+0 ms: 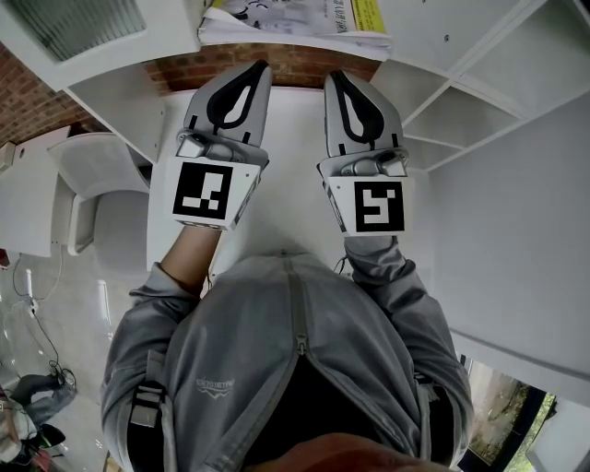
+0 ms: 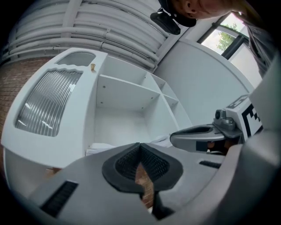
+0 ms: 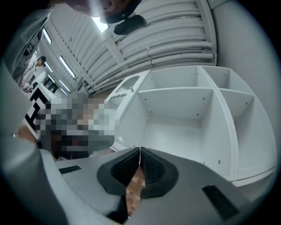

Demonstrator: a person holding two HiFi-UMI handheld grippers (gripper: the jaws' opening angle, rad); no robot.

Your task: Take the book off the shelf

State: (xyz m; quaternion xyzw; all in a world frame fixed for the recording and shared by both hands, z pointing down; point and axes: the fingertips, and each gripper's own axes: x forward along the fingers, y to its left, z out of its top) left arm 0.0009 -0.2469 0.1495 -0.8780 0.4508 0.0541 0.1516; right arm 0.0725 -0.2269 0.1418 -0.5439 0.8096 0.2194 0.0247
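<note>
The book (image 1: 293, 20) lies flat on the white shelf (image 1: 138, 51) at the top of the head view, its white page edges and a yellow strip facing me. Both grippers are held up side by side just below it. My left gripper (image 1: 261, 66) is shut with nothing between its jaws, its tip close under the shelf edge. My right gripper (image 1: 335, 76) is shut and empty too, a little to the right. In the left gripper view the shut jaws (image 2: 140, 145) point at the white page stack (image 2: 100, 149). The right gripper view shows its shut jaws (image 3: 140, 150) before bare shelf compartments.
A white shelf unit (image 1: 466, 106) with bare compartments stands at the right. A red brick wall (image 1: 37, 101) shows behind and at the left, beside a white chair (image 1: 92, 175). A cabinet door with ribbed glass (image 2: 48, 103) is left of the shelf.
</note>
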